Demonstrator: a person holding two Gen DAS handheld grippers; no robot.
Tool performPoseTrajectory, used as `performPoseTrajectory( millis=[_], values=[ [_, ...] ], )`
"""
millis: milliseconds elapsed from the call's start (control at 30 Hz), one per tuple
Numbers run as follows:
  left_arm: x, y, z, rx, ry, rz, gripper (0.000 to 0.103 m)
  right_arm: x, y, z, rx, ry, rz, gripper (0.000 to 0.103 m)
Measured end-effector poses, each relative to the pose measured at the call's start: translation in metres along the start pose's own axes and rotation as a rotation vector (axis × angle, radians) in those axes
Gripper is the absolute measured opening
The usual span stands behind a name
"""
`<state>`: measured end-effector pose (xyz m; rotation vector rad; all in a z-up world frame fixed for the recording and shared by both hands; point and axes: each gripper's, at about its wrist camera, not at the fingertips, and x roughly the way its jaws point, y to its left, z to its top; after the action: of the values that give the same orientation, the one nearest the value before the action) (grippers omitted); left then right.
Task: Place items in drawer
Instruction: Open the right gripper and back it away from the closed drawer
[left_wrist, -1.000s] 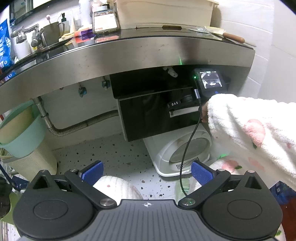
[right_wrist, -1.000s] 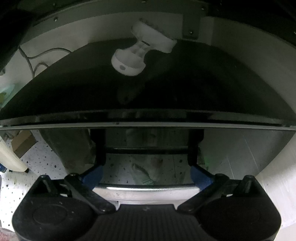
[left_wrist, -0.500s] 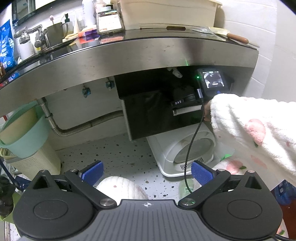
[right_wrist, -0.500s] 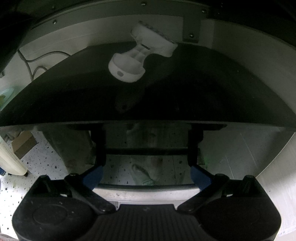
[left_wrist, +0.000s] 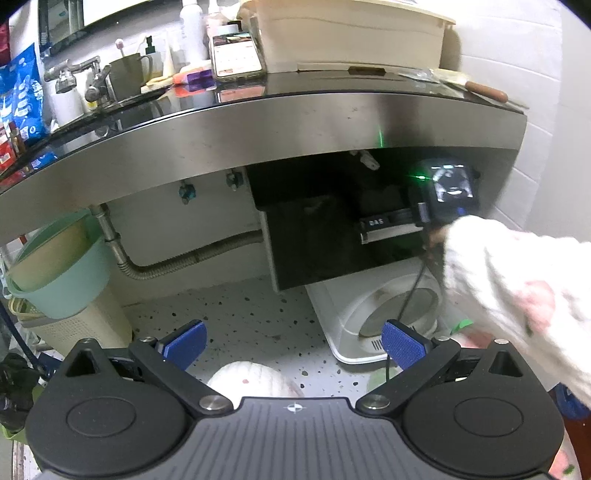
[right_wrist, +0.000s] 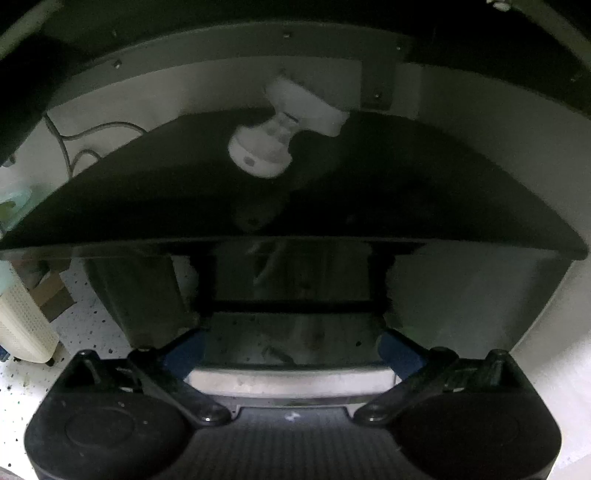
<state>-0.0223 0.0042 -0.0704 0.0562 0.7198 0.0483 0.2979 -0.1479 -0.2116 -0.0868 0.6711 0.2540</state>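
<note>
While the black drawer sat at centre right of the left wrist frame, under the steel table, the right tool was at its silver handle, jaws spread astride it, not clamped. A straight, level motion along the runners is advised. The left tool hung released, empty, at lower centre.

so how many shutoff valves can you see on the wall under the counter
2, side by side on the wall under the steel counter edge: the left valve and the right valve, just left of the black drawer. More may be hidden behind the drawer.
</note>
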Motion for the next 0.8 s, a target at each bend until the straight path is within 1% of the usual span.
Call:
performPoseTrajectory(
  millis=[133, 300, 400, 500, 567, 667, 733, 800],
  values=[
    [0.003, 0.002, 0.002, 0.001, -0.004, -0.01, 0.102, -0.034, -0.001, -0.007, 0.023, -0.048, 0.063, 0.102],
    [0.003, 0.001, 0.006, 0.005, -0.018, -0.021, 0.102, -0.084, 0.001, -0.015, 0.075, -0.096, 0.078, 0.102],
    [0.002, 0.001, 0.009, -0.003, -0.029, -0.028, 0.102, -0.114, 0.004, -0.017, 0.131, -0.107, 0.062, 0.102],
    [0.0, 0.003, 0.012, -0.022, -0.037, -0.017, 0.102, -0.14, 0.006, -0.02, 0.167, -0.115, 0.045, 0.102],
    [0.0, 0.005, 0.014, -0.038, -0.031, -0.025, 0.102, -0.156, 0.009, -0.022, 0.174, -0.117, 0.033, 0.102],
    [0.0, 0.01, 0.018, -0.059, -0.019, -0.051, 0.102, -0.181, 0.017, -0.028, 0.158, -0.138, -0.026, 0.102],
    [0.0, 0.012, 0.02, -0.067, -0.023, -0.048, 0.102, -0.196, 0.022, -0.03, 0.137, -0.158, -0.051, 0.102],
    [-0.001, 0.012, 0.023, -0.068, -0.027, -0.032, 0.102, -0.211, 0.027, -0.032, 0.135, -0.156, -0.079, 0.102]
  ],
)
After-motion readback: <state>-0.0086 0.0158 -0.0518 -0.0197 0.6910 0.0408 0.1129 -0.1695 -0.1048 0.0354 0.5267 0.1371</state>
